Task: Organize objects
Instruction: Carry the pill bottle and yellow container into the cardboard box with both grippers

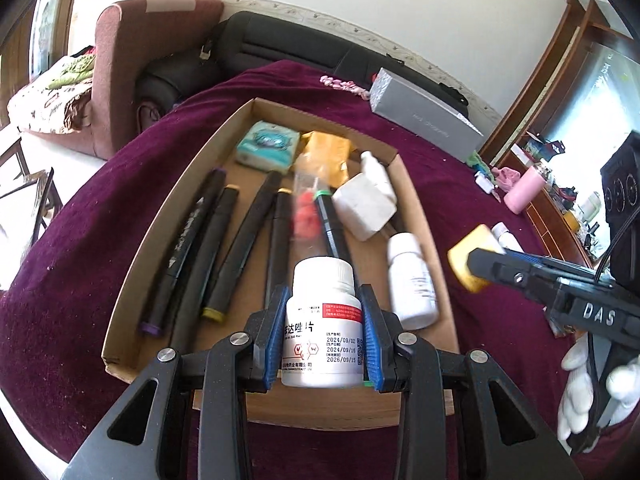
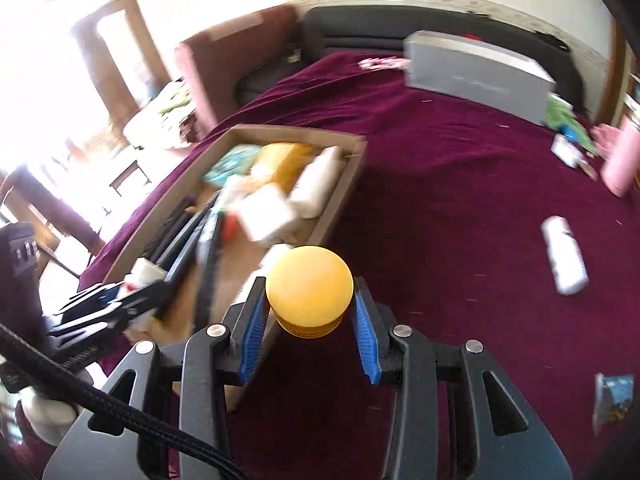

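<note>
My left gripper [image 1: 323, 296] is shut on a white pill bottle [image 1: 322, 344] with a printed label, held over the near end of a cardboard tray [image 1: 168, 216]. Inside the tray lie several black markers [image 1: 224, 256], a teal tissue pack [image 1: 267, 146], a white block [image 1: 362, 204] and another white bottle [image 1: 412, 280]. My right gripper [image 2: 309, 284] is shut on a small yellow-lidded jar [image 2: 308, 280], just right of the tray's wall [image 2: 340, 196]. In the left wrist view, the jar [image 1: 472, 256] shows in the right gripper [image 1: 478, 260]. The left gripper [image 2: 136, 284] appears blurred at the left of the right wrist view.
A dark red cloth [image 2: 440, 208] covers the table. On it are a grey box [image 2: 476, 76], a pink cup [image 2: 622, 160], a loose white bottle [image 2: 564, 256] and a small packet [image 2: 612, 400]. A black sofa [image 1: 288, 48] and an armchair [image 1: 136, 60] stand behind.
</note>
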`<state>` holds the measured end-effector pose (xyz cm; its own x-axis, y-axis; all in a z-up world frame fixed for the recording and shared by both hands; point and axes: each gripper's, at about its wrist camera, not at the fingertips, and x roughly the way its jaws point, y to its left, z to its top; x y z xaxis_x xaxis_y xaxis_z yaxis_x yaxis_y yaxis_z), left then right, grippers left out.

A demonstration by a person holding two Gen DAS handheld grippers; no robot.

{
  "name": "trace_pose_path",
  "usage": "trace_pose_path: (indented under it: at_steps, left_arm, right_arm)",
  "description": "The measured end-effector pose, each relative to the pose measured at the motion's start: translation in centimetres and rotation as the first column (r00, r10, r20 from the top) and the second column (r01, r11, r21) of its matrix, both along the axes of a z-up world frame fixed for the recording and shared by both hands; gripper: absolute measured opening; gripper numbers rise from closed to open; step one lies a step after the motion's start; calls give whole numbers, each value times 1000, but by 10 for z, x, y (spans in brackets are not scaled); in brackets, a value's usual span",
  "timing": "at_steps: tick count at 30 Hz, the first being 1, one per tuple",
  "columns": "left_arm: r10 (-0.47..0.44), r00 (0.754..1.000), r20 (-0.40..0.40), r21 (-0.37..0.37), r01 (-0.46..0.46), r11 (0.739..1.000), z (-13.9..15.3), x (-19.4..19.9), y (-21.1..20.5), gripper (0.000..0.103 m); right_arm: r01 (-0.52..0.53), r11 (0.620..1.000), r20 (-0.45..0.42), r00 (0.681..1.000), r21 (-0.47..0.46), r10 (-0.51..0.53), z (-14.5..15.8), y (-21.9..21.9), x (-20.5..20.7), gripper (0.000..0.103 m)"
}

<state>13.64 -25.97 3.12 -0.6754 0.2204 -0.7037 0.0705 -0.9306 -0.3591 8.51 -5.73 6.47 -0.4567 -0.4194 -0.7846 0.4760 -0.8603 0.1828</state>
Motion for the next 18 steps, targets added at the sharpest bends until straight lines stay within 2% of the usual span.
trace_pose_path:
  at_steps: [7, 18]
  left_arm:
    - [-3, 1000, 14, -9, 3, 1000, -9, -6, -5, 29]
    - [1, 1000, 11, -32, -1, 999, -11, -11, -5, 29]
  right_arm:
    - [-86, 996, 53, 995, 25, 85, -20, -57, 0, 39]
    - [-91, 992, 96, 992, 84, 83, -40, -89, -24, 39]
